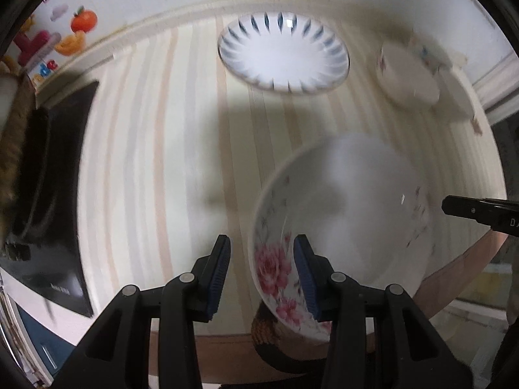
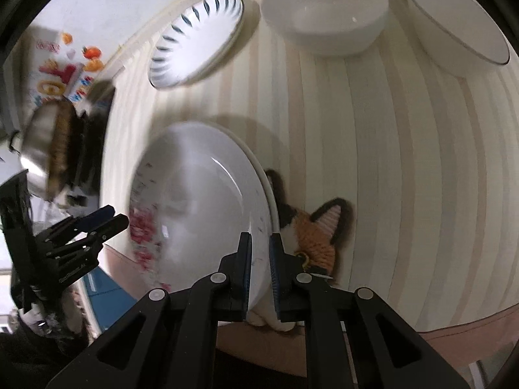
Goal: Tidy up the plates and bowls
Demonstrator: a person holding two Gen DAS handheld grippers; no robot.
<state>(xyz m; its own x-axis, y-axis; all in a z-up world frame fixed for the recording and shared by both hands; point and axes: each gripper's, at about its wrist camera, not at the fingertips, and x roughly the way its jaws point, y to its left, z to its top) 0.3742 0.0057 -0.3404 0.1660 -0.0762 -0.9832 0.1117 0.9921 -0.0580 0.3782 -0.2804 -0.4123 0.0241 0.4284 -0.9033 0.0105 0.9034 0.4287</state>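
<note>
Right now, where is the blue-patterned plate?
The blue-patterned plate lies on the striped table at its far edge, top centre in the left wrist view, beyond the floral bowl; in the right wrist view it lies left of a plain white bowl.

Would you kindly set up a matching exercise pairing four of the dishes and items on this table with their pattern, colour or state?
Things:
1. floral bowl
2. far plate
3. plain bowl
4. cat-shaped mat

Descriptions:
A. blue dashes round the rim
B. orange, black and white knit
C. gripped at opposite rims
D. all white, standing free

Pairs: 1-C, 2-A, 3-D, 4-B
</note>
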